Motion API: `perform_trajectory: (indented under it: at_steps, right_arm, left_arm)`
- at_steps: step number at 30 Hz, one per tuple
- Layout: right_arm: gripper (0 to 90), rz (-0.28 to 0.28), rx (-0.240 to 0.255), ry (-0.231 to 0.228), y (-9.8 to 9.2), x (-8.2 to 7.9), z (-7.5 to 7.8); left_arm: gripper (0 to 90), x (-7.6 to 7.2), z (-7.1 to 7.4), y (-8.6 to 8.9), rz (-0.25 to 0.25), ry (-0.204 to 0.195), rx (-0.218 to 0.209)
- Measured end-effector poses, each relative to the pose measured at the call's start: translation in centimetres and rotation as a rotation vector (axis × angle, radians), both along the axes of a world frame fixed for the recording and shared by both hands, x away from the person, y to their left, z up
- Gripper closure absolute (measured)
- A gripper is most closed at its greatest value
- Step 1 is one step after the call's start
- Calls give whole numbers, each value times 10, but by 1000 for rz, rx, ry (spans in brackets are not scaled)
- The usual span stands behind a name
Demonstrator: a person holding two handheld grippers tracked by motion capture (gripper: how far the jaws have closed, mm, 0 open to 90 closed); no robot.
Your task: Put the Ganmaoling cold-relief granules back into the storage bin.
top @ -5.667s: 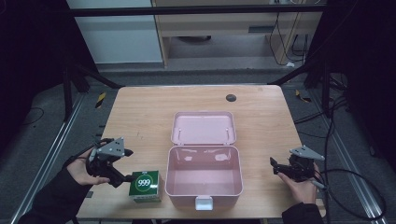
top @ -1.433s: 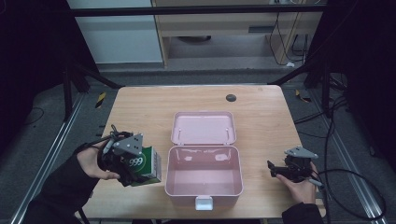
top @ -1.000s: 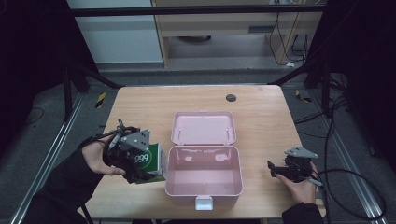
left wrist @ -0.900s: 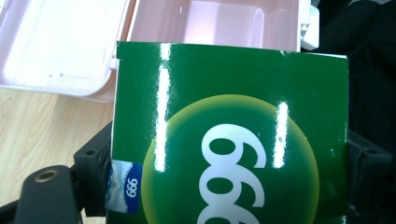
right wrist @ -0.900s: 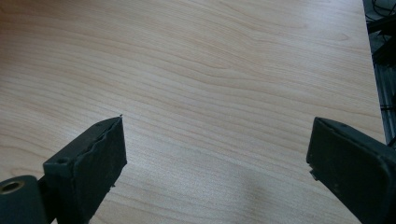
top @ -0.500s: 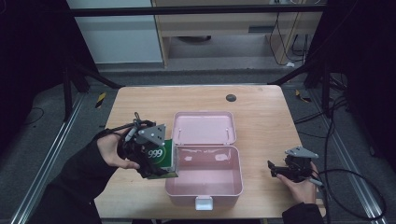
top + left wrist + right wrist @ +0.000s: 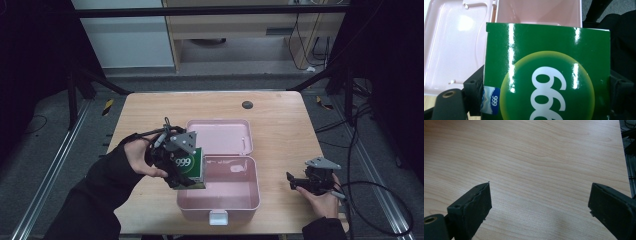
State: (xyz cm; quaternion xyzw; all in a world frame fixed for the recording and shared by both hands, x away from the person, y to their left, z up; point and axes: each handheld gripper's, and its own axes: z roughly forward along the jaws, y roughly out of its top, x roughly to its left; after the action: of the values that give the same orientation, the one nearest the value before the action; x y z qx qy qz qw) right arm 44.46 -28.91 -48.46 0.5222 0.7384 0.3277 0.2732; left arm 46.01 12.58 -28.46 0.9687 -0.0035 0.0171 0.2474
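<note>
**Green box held over the open pink case**

Between the black jaws of the left gripper point(image 7: 544, 100), the green box point(image 7: 547, 72) sits clamped, one jaw pressed against each of its side edges, with its glossy printed face and white "999" toward that gripper's camera. Just beyond the box's top edge, in the left gripper view, lies the pink case point(image 7: 456, 50), its lid laid flat open beside its tray.

From the high view, the left gripper point(image 7: 175, 160) holds the green box point(image 7: 189, 167) lifted and tilted at the left wall of the pink case point(image 7: 220, 200), the box's lower corner hanging over the tray's near-left part. The person's left hand point(image 7: 137, 157) wraps the gripper from the left.

At the table's near right edge, well apart from the case, the right gripper point(image 7: 295, 181) rests in the right hand point(image 7: 322, 200). Its jaws stand wide apart over bare wooden table point(image 7: 536, 157), with nothing between them.
</note>
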Motion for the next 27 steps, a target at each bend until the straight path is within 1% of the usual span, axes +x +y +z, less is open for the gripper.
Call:
perform_trajectory:
  at_steps: [4, 9, 14, 17, 21, 22, 26, 27]
  right_arm:
    - [51, 1, 2, -1, 1, 0, 0]
    - [51, 3, 5, 2, 1, 0, 0]
    - [51, 8, -1, 0, 1, 0, 0]
    - [51, 10, -2, 1, 1, 1, -1]
    - [51, 10, -6, 3, 2, 1, -1]
    - [51, 10, -4, 3, 2, 1, -1]
    - [51, 12, -4, 5, 2, 1, -1]
    - [51, 12, -4, 6, 2, 1, -1]
  left_arm:
    - [138, 2, -4, -9, -8, -1, 5]
    - [138, 5, -10, -19, -19, -3, 27]
    - [138, 8, -19, -27, -22, -1, 31]
    - [138, 10, -24, -30, -24, -2, 45]
    - [137, 12, -30, -33, -26, 5, 42]
    - [137, 12, -32, -34, -26, 11, 44]
    - [137, 13, -40, -37, -27, 8, 56]
    - [137, 13, -41, -37, -23, 13, 57]
